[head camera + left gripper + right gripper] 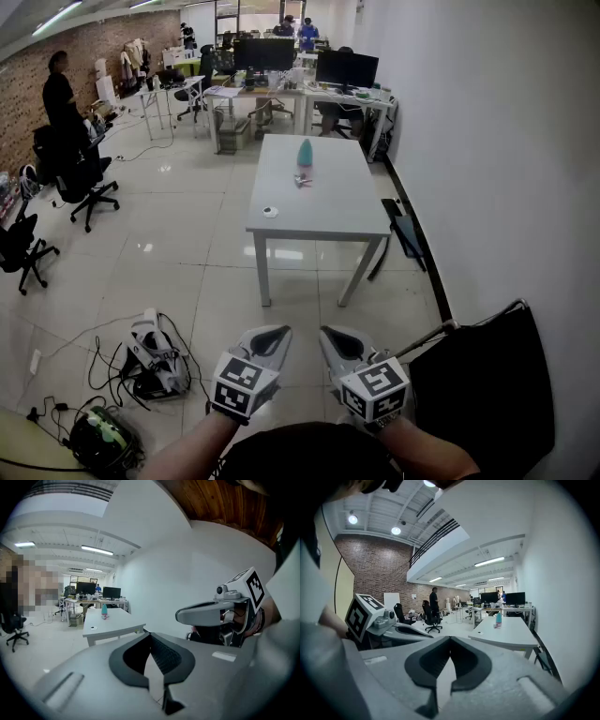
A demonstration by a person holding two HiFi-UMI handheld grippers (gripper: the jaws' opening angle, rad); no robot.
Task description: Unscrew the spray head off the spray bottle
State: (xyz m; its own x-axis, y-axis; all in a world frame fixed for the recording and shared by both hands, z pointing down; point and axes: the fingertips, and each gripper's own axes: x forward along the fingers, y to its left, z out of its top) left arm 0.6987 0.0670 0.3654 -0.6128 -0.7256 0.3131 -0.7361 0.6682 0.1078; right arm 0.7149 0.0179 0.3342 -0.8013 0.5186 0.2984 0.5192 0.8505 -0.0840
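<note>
The upright teal plastic spray bottle (306, 153) is standing on the white rectangular table (319, 211), well ahead. Left gripper (265, 342) and right gripper (337, 344) are hanging closed and empty, about equally far from it.

spray bottle (306, 153) too small for detail, forearms (192, 452) cropped

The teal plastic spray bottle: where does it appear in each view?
Head view: teal plastic spray bottle, upper centre.
Left gripper view: bottle small, left of centre.
Right gripper view: bottle right of centre.
Shared landmark: the long white table it stands on.
</note>
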